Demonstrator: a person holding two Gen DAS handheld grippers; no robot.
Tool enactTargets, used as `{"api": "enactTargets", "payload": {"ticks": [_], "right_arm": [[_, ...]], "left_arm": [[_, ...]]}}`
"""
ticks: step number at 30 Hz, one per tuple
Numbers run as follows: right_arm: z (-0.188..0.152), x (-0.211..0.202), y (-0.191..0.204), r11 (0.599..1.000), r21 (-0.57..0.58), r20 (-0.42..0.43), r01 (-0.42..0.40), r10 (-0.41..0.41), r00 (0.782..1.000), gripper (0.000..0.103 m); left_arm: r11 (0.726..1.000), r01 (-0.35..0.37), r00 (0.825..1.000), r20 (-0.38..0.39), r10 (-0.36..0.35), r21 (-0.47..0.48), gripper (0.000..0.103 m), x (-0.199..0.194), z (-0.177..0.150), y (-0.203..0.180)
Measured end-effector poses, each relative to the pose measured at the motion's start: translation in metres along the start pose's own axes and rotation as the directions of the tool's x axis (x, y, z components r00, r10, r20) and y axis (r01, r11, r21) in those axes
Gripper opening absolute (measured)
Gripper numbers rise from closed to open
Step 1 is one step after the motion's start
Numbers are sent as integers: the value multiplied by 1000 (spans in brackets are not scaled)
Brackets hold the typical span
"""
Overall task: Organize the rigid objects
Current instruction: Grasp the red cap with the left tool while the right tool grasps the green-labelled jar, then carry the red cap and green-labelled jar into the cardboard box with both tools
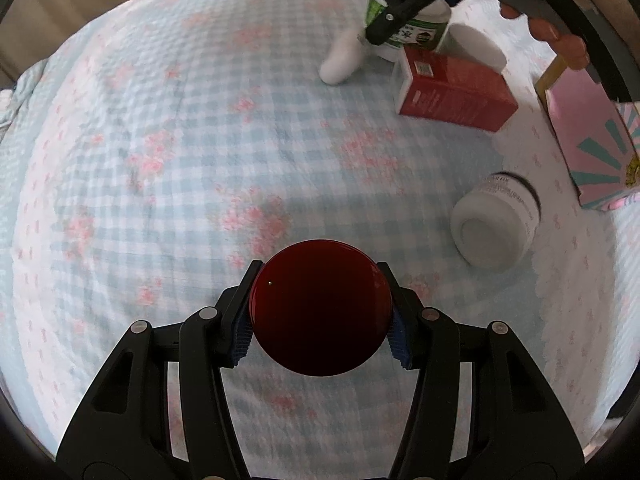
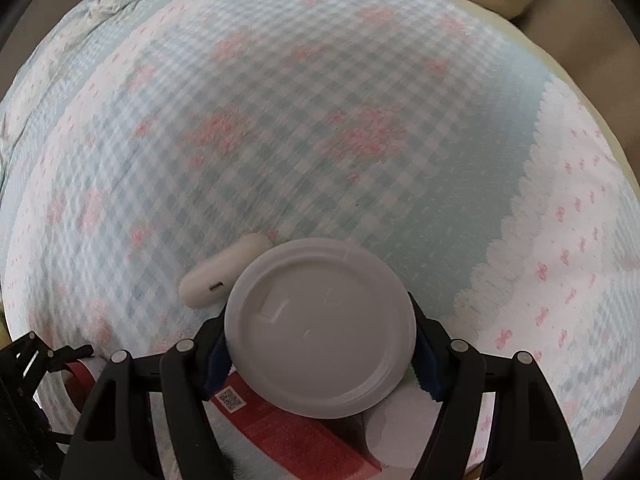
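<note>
**Lifting two gripped containers clear of the bed**

The left gripper (image 1: 320, 316) clamps a round container with a glossy dark-red lid (image 1: 320, 306); both blue pads press on opposite sides of the lid. The right gripper (image 2: 320, 344) holds a jar with a white ribbed plastic lid (image 2: 320, 328) between its pads, directly above a red rectangular carton (image 1: 456, 92) and beside a white oblong case (image 2: 224, 272). In the left wrist view this jar shows a green label (image 1: 420, 32).

Both items sit over the blue-and-white checked bed sheet (image 1: 160, 140). A white cylindrical bottle (image 1: 496, 224) lies on its side near a pink box with teal rays (image 1: 592, 144).

Procedure, as judged from this position:

1. Keep each gripper pointing steeply down, so that neither lid slips along the pads.
2. Raise the right-hand jar straight up. A sideways drag could tip the red carton.
3. Hold pressure constant; the smooth red lid offers little friction.
4. Set each item down upright. The soft bed may let it topple.
</note>
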State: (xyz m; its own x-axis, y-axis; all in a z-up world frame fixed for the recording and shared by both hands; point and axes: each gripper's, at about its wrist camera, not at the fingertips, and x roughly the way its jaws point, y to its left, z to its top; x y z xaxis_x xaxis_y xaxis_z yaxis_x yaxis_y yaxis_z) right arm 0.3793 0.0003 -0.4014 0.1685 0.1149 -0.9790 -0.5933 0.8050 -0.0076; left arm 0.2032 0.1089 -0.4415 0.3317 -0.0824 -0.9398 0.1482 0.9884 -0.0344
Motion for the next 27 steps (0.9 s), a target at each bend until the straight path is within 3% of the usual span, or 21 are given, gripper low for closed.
{"api": "enactTargets", "payload": {"ticks": [6,11,14,27], "right_arm": [[-5,-38,-6,997,70,48,8,-11,999,69],[-17,-79,-1,994,110,78,7,-16,997,69],[-26,-107,5,990,138,94,-4,-10,995,69],[-108,-230,31,950,310,132,-36,-5,991,69]], "left_arm": [[999,15,1000,27,-14,-32,51,-30,11,12],[995,93,995,26,-92,-29,51,-63,18,16],[995,99,994,50,-99,-3,51,-89,22,14],[981,158,979,112,-171,111,51,-205,46,-19]]}}
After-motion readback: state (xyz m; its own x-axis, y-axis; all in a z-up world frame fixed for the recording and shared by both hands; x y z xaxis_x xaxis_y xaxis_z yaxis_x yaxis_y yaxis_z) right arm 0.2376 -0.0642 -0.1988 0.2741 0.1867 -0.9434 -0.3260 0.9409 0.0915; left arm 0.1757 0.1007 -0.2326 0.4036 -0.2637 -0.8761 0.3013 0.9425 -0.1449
